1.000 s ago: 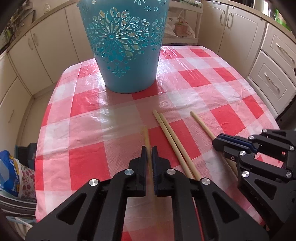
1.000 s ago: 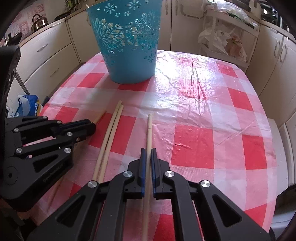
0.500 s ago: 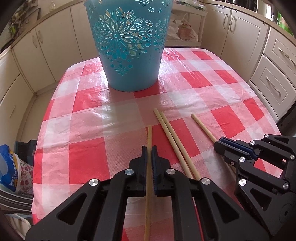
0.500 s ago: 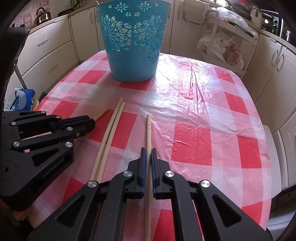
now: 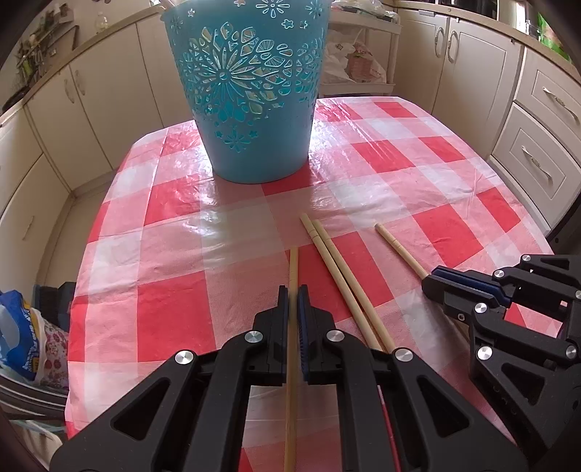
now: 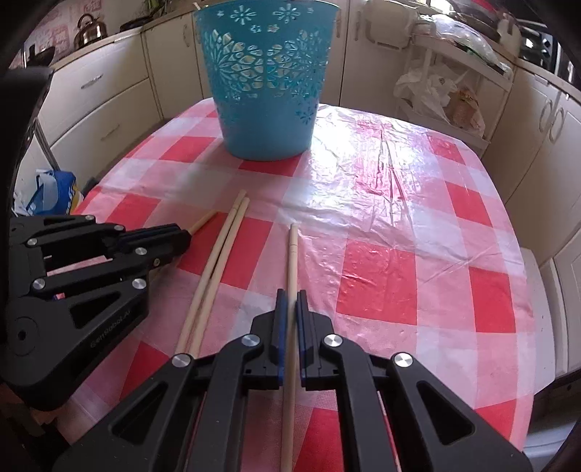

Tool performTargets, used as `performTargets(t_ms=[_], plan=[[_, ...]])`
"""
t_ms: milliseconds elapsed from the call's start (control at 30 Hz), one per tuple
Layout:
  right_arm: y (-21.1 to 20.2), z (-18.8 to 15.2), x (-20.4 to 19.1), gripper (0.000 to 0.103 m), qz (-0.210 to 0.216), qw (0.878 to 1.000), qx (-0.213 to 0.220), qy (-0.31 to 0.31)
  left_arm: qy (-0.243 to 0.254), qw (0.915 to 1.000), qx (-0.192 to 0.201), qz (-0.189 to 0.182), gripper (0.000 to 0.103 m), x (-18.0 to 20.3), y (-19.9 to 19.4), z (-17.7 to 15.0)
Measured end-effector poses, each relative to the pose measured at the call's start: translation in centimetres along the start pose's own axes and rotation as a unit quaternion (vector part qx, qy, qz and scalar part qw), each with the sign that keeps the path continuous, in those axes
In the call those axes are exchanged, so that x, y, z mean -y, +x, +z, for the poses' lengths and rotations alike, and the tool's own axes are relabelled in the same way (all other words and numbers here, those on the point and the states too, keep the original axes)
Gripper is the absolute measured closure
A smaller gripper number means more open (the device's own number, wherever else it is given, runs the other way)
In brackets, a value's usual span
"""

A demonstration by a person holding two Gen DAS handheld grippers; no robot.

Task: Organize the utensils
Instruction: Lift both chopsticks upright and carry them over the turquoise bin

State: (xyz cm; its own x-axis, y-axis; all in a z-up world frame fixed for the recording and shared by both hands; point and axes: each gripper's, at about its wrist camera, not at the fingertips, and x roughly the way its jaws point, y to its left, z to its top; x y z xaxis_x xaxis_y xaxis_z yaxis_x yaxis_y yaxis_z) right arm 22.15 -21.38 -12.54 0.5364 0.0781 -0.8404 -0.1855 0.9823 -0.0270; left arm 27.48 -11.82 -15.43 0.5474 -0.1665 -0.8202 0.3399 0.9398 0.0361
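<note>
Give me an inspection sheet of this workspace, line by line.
Surface: table under a red-and-white checked plastic cloth, wrinkled.
Job's things: blue cut-out basket upright at the far side; a loose pair of chopsticks lying side by side.
Clutter: nothing seen.
Grippers: left claw shut on a chopstick; right claw shut on another chopstick.
Cables: nothing seen.
Surroundings: cream cabinets, kettle, bags on a rack.

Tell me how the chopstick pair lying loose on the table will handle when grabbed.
The chopstick pair looks straight and thin, so probably stiff and light. On the glossy tablecloth the two sticks may slide or roll apart. Each claw, left and right, already pinches a single stick.
</note>
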Motion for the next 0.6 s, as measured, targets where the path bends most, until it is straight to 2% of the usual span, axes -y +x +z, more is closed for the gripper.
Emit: performTargets(t_ms=[367, 600], plan=[[-0.1, -0.4, 0.3, 0.096, -0.002, 1.0, 0.004, 0.001, -0.005, 1.0, 0.002, 0.001, 0.094, -0.2, 0.0, -0.1], [-0.3, -0.8, 2.1, 0.097, 0.051, 0.996, 0.007, 0.076, 0.003, 1.0, 0.003, -0.006, 0.098, 0.2, -0.2, -0.2]])
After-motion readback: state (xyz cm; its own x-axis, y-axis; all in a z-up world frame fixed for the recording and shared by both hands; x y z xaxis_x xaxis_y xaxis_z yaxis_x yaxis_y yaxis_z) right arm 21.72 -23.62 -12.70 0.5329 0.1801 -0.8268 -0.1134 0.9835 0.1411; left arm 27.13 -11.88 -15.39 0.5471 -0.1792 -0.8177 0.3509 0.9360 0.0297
